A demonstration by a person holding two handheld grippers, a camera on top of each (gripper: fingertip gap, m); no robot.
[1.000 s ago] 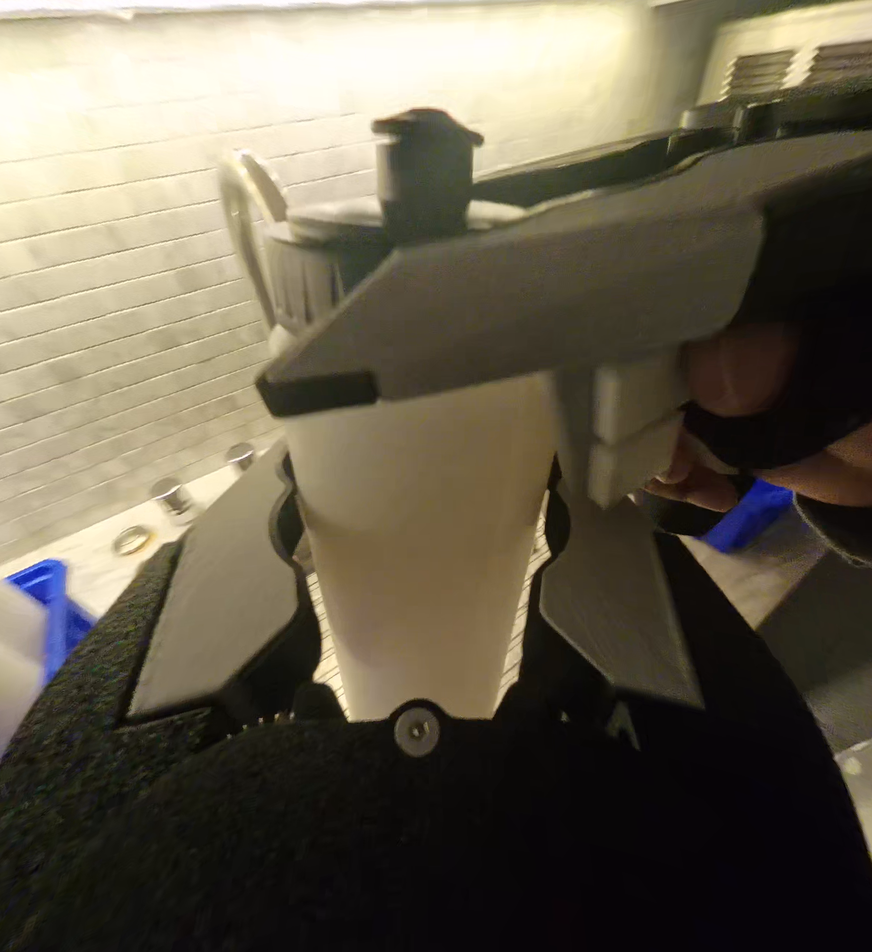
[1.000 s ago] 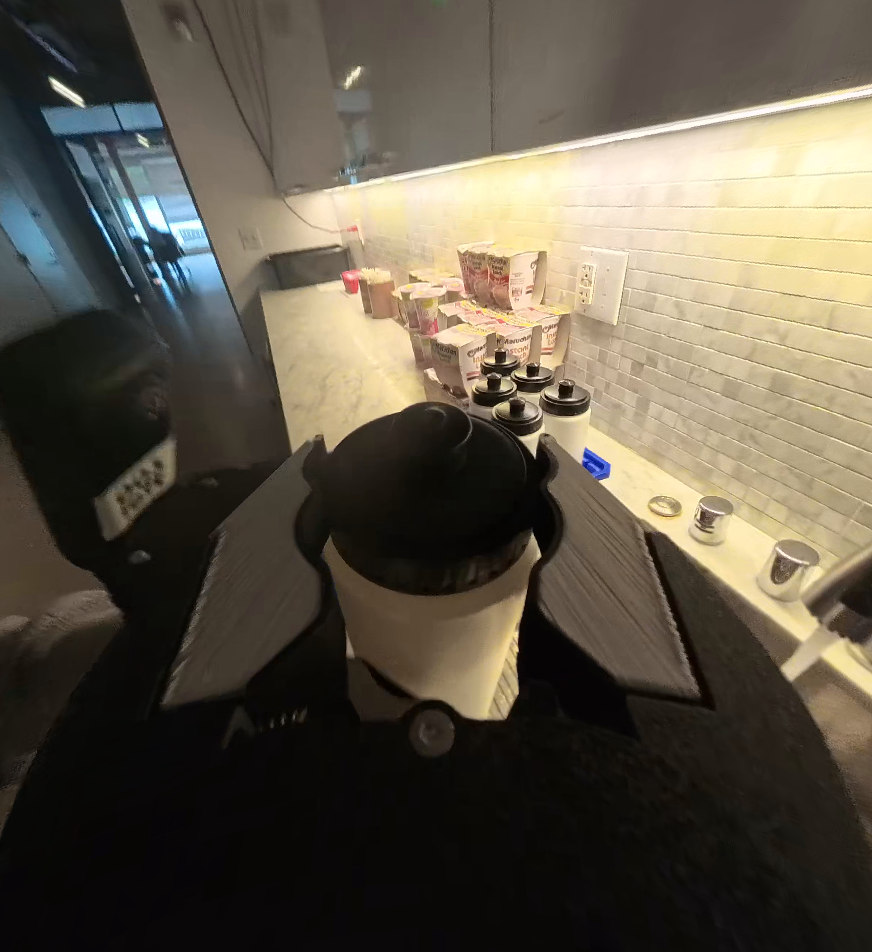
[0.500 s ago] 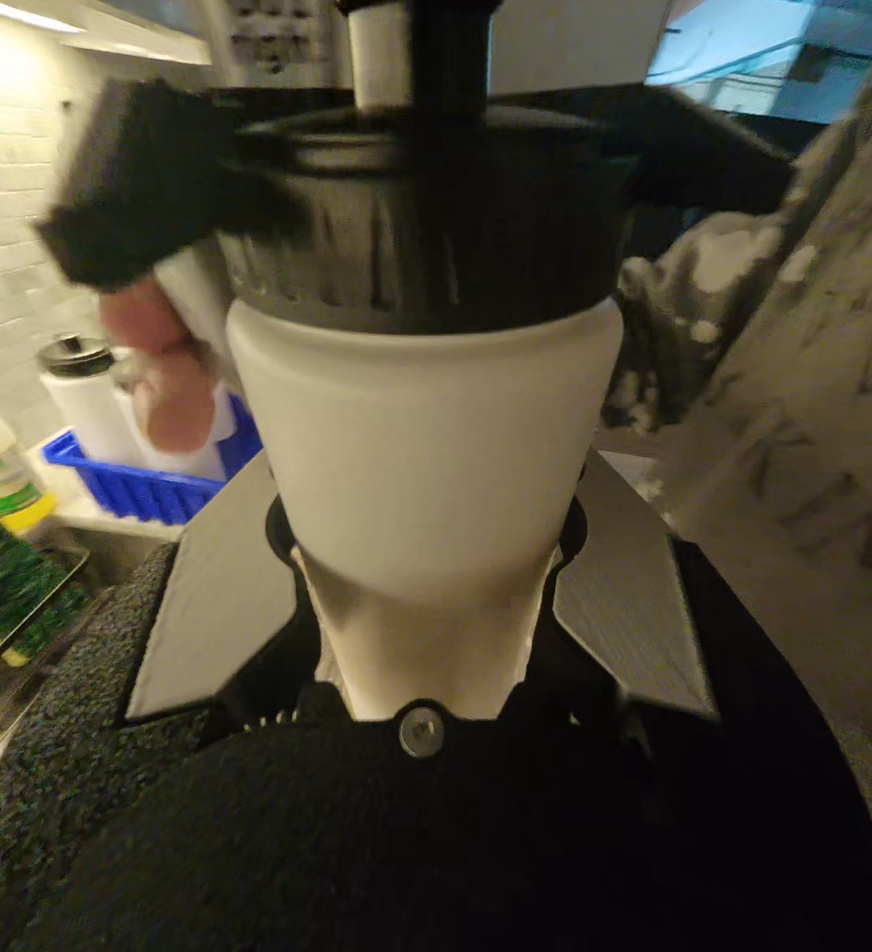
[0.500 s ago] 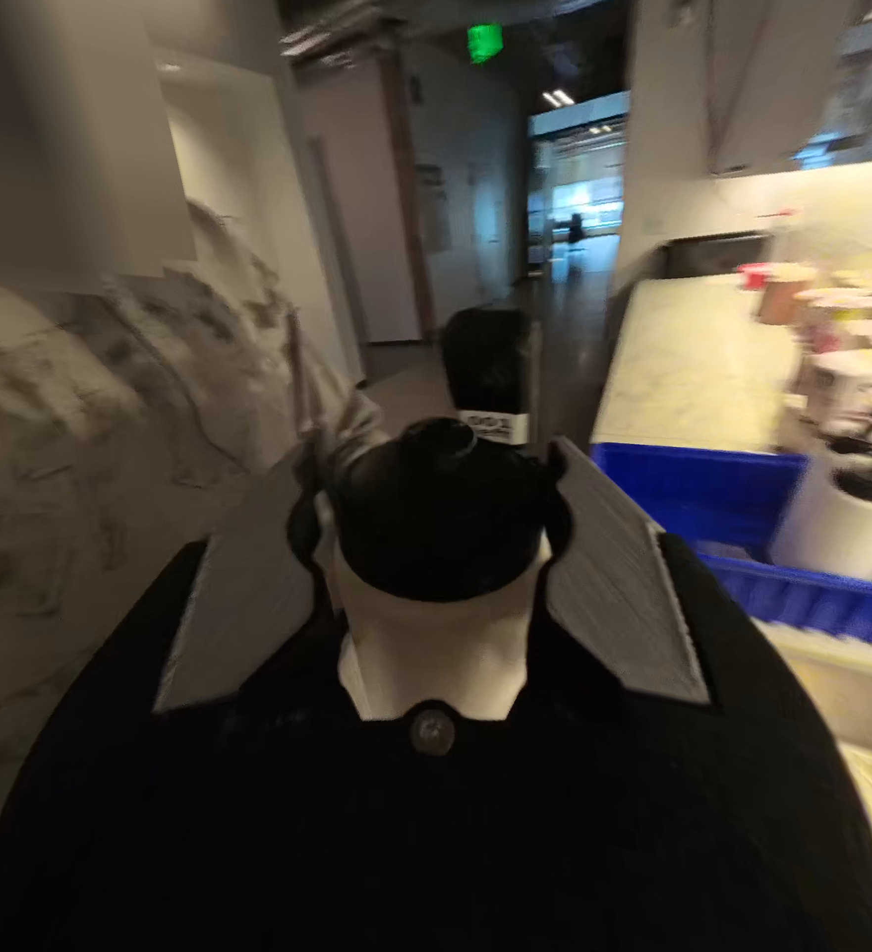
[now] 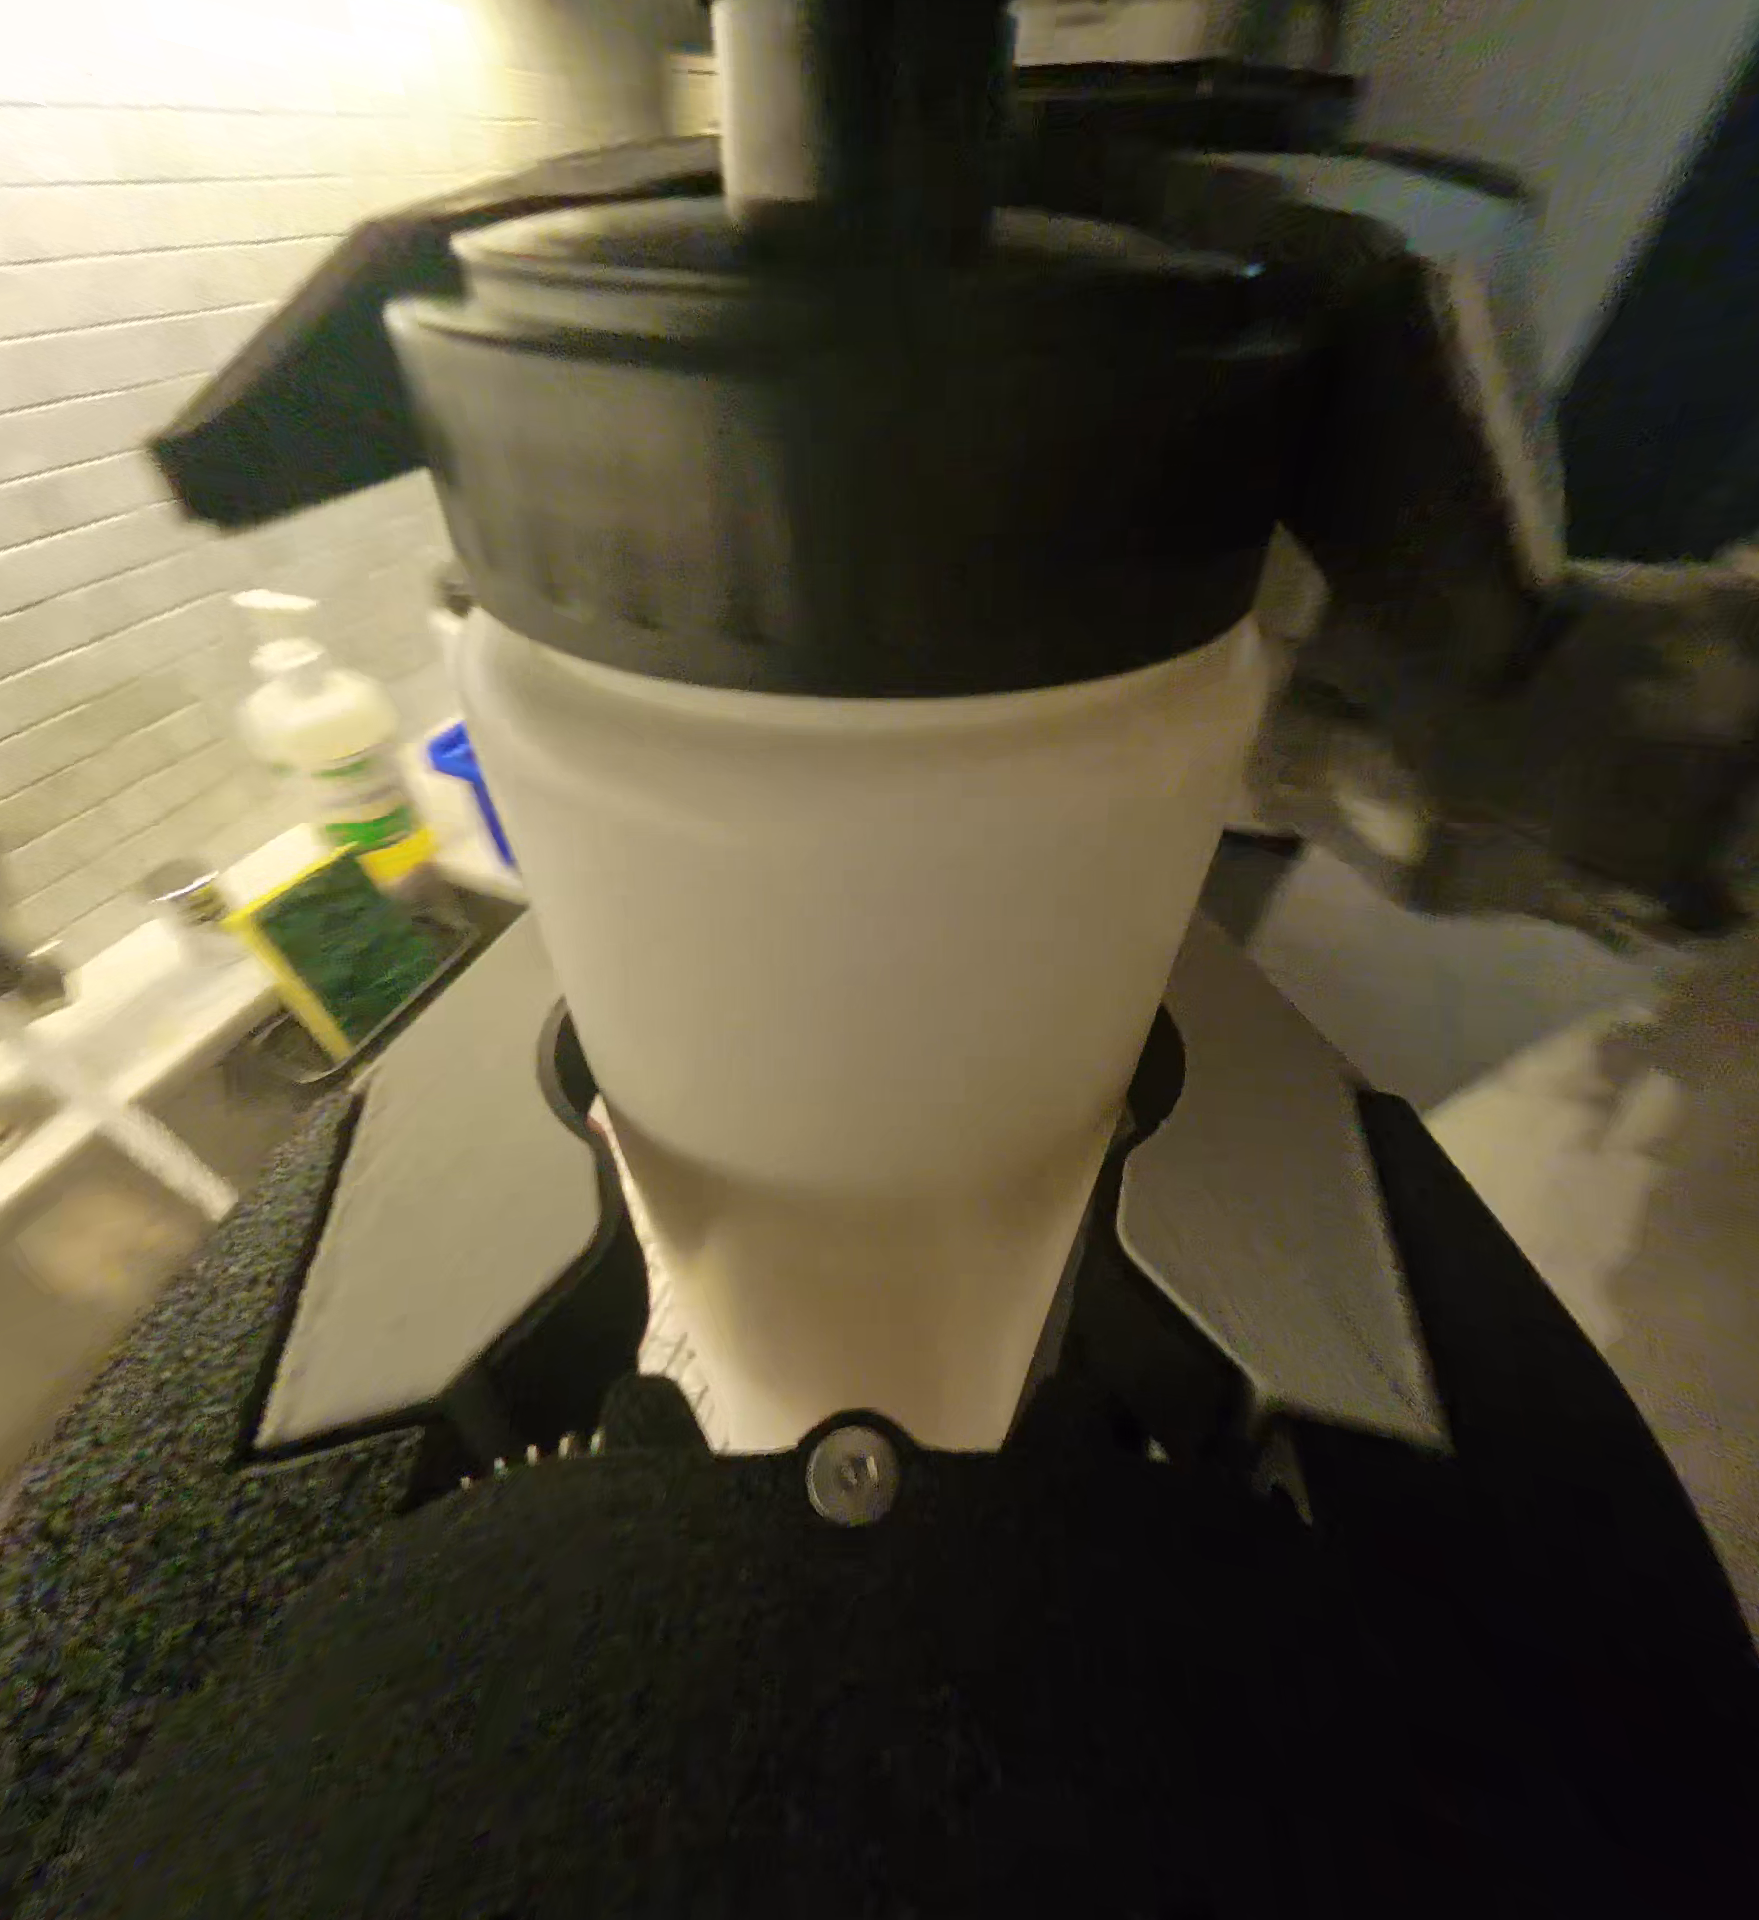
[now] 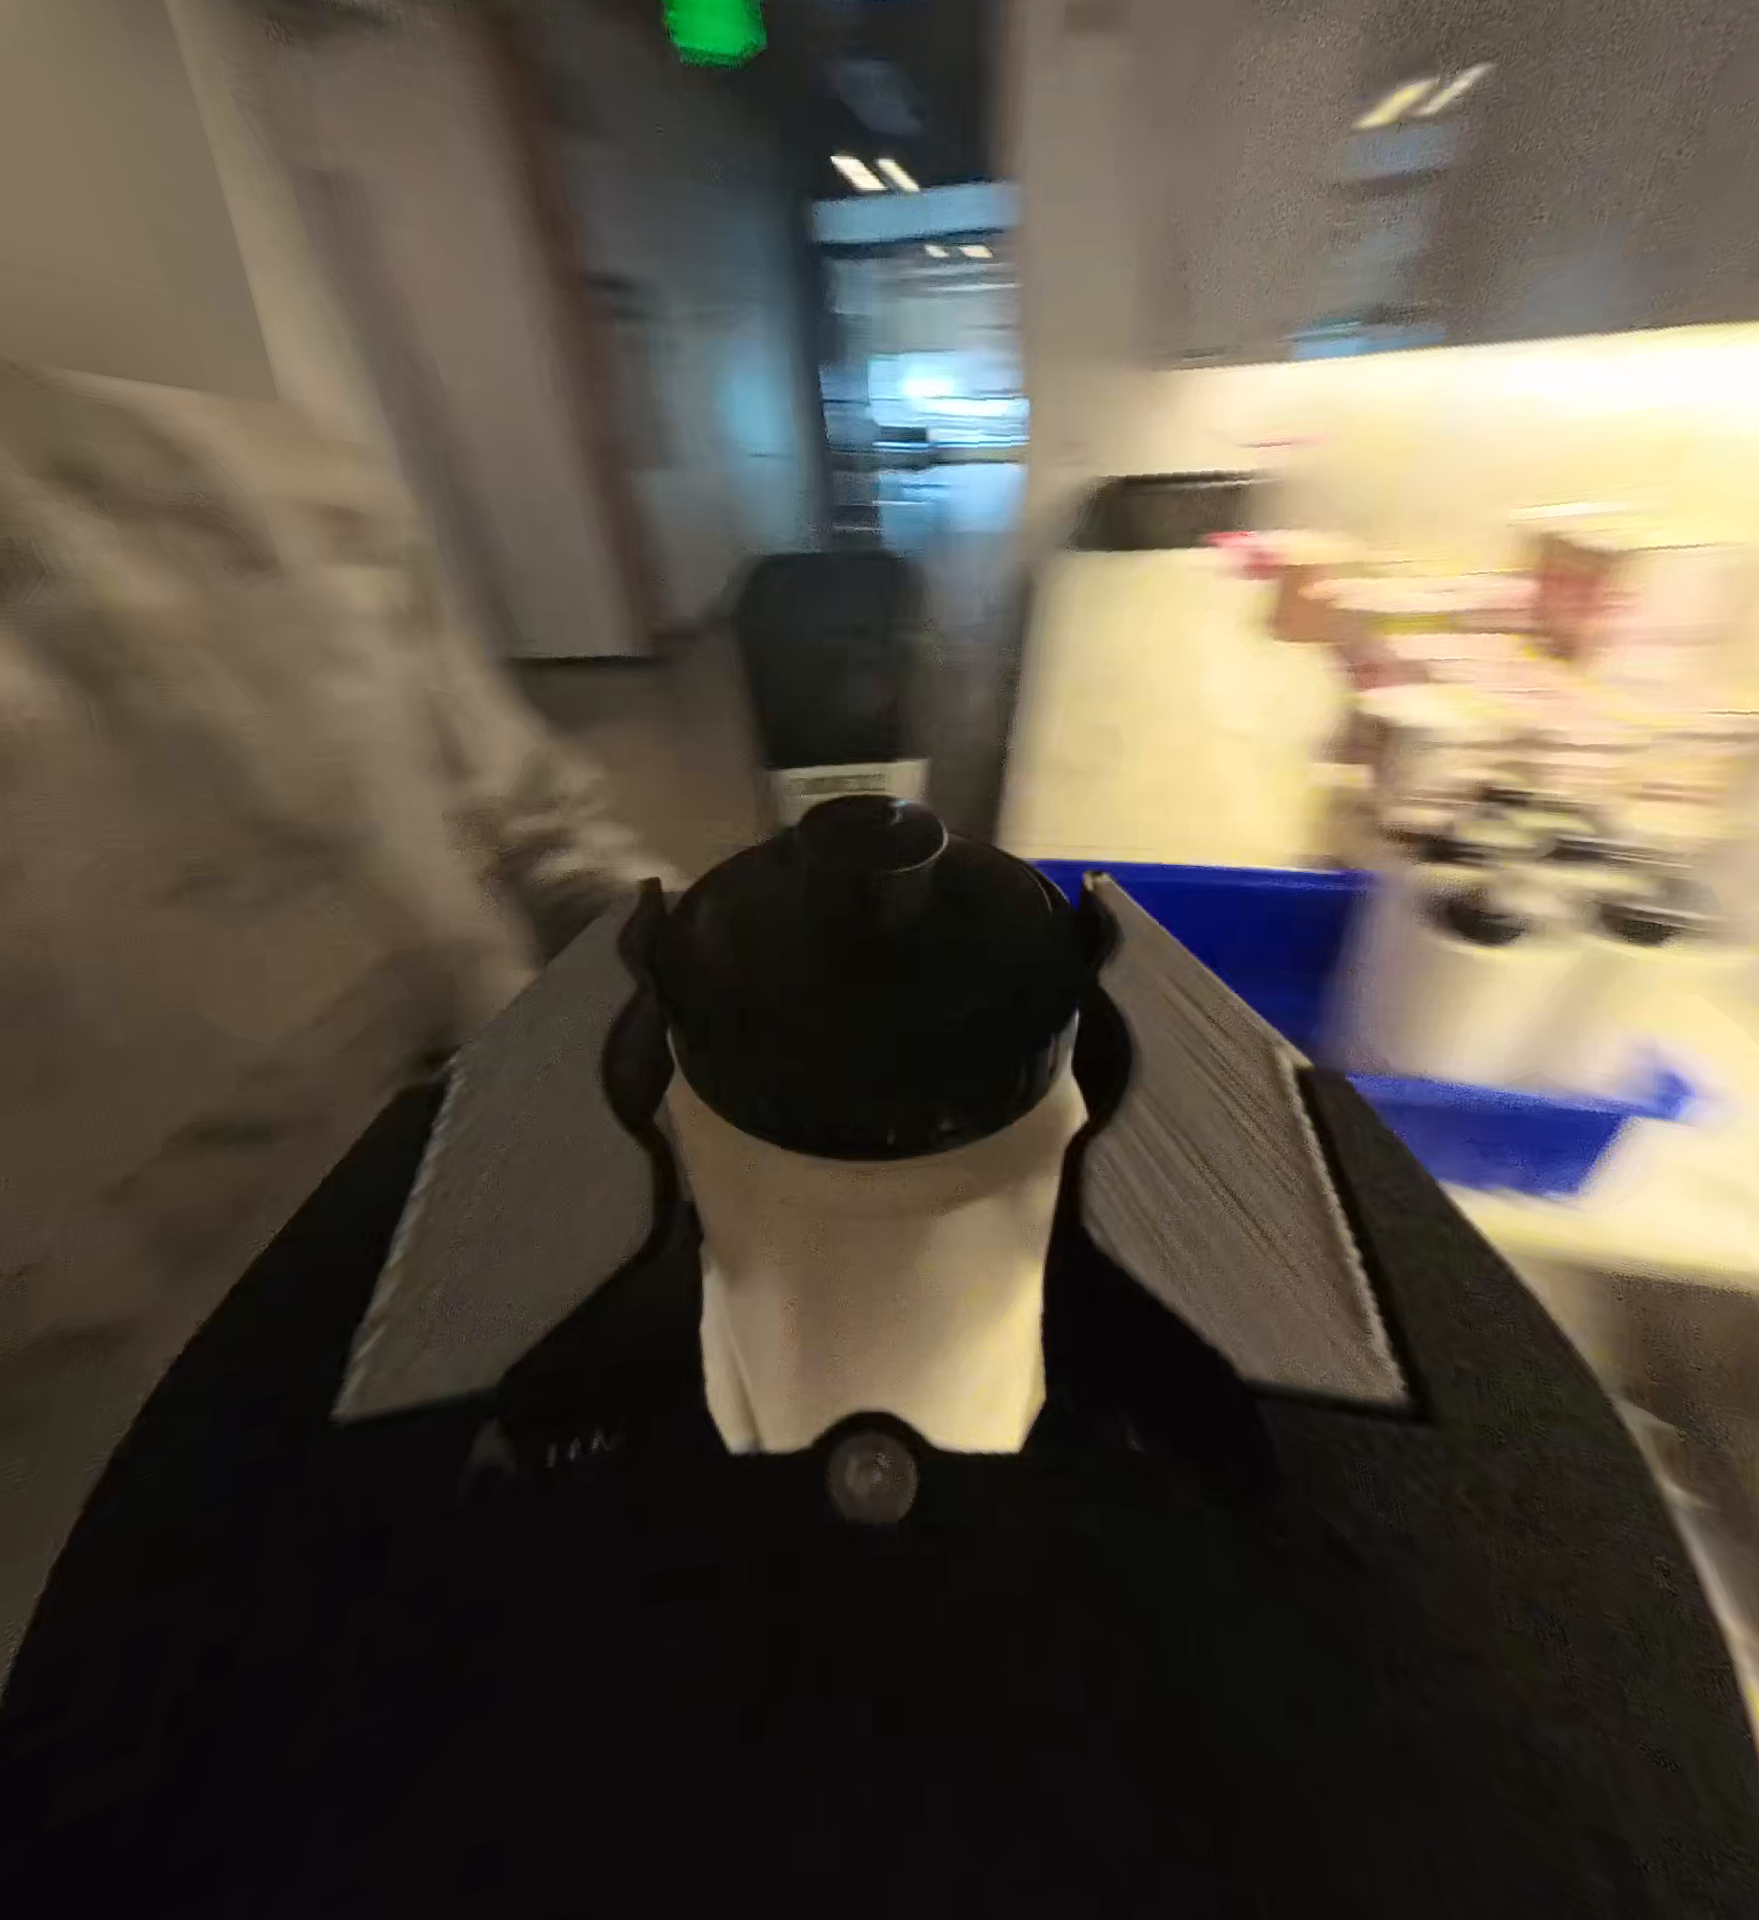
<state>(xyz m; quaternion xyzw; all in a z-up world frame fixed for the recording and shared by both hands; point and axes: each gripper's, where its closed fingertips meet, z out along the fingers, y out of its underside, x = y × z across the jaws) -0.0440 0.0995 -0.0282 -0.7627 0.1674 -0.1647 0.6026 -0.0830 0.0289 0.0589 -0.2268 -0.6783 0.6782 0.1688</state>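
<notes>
1. Left gripper [image 5: 859,1122]: both fingers are pressed against the lower body of a white bottle [image 5: 854,914], so it is clamped on that body. The bottle stands along the finger axis with its black cap [image 5: 854,447] at the far end.
2. Right gripper [image 6: 870,1049]: its fingers close on the same black cap [image 6: 864,997] from either side, with the bottle's white shoulder [image 6: 870,1278] showing below the cap. In the left wrist view its dark fingers [image 5: 283,416] flank the cap.
3. Surroundings, relative to the bottle: in the left wrist view a soap dispenser [image 5: 319,727] and a yellow-green sponge [image 5: 335,935] sit left of it, on the counter edge by the tiled wall [image 5: 75,312]. In the right wrist view a blue bin [image 6: 1374,1018] lies right of it and a dark waste bin [image 6: 833,665] stands beyond it.
4. Image condition: both views are motion-blurred, so whether the cap is fully seated cannot be told.
5. Risk, judged: the bottle body is smooth and tapered, so weak clamping force could let it rotate or slide in the left fingers.
6. Risk, judged: the two grippers oppose each other on one object; misaligned axes could tilt the cap, and any contents could spill if it came loose.
</notes>
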